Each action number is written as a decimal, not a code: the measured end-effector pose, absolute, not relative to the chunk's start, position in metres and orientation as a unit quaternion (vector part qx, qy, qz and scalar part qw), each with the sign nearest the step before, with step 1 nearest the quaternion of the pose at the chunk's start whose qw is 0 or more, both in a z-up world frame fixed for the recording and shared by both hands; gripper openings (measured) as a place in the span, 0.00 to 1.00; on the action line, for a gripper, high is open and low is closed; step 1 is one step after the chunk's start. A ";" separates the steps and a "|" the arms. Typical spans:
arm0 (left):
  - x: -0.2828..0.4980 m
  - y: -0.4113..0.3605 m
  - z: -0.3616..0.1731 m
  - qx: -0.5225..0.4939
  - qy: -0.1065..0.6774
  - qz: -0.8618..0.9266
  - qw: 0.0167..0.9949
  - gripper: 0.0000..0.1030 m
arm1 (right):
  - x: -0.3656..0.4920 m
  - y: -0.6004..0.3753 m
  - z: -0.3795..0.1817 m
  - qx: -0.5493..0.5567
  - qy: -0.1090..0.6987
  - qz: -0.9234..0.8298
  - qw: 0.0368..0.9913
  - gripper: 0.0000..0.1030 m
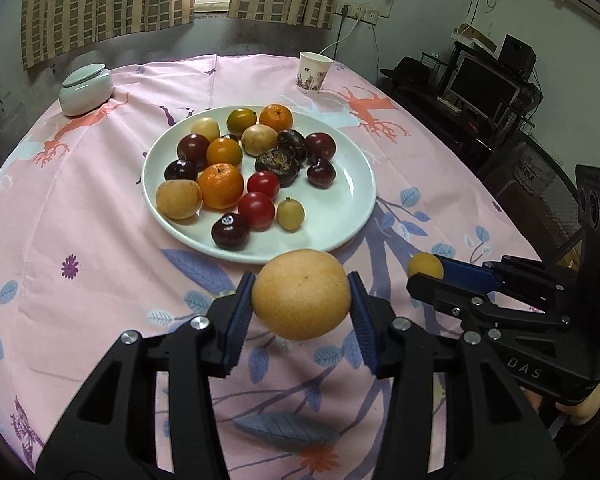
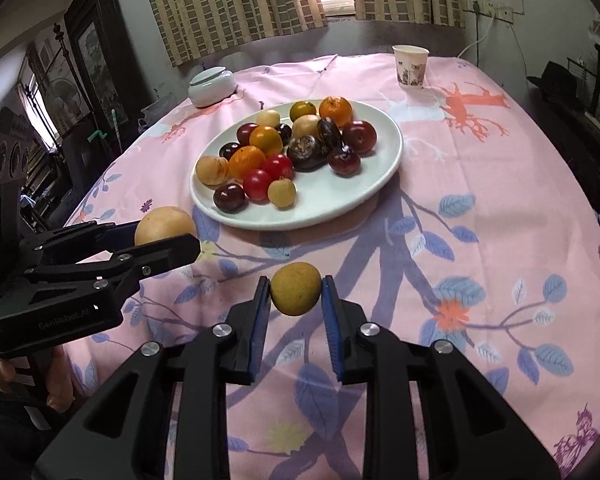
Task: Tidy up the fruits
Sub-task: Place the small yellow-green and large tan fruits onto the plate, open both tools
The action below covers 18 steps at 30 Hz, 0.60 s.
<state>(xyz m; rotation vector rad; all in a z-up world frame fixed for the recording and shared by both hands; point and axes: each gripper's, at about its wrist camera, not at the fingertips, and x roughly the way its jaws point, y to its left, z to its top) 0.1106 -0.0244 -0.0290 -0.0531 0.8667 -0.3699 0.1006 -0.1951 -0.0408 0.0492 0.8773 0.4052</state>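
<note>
Round bench w/ pink leaf-print cloth point(image 1: 100, 208) carries white oval plate point(image 1: 340, 184) piled w/ mixed fruit. Near plate's front rim, left gripper point(image 1: 301, 300) clamped on large tan round fruit point(image 1: 301, 300); beside it, right gripper point(image 2: 296, 289) clamped on small yellow-green fruit point(image 2: 296, 289).

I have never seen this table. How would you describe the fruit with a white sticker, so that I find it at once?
Start at the big white plate in the middle of the pink tablecloth. Go to the plate's near edge, the side facing the grippers: a dark purple plum lies there beside a red tomato. It is the only fruit bearing a small white sticker on top.
</note>
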 end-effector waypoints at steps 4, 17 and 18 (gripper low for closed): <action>0.146 -0.029 -0.016 -0.012 0.417 -0.180 0.891 0.46 | 0.128 -0.190 -0.033 0.011 0.417 0.194 0.888 0.26; 0.250 -0.037 -0.030 -0.014 0.449 -0.143 0.882 0.46 | 0.206 -0.160 -0.046 -0.029 0.434 0.205 0.877 0.26; 0.253 -0.037 -0.032 -0.012 0.451 -0.140 0.881 0.46 | 0.208 -0.159 -0.048 -0.030 0.433 0.206 0.877 0.26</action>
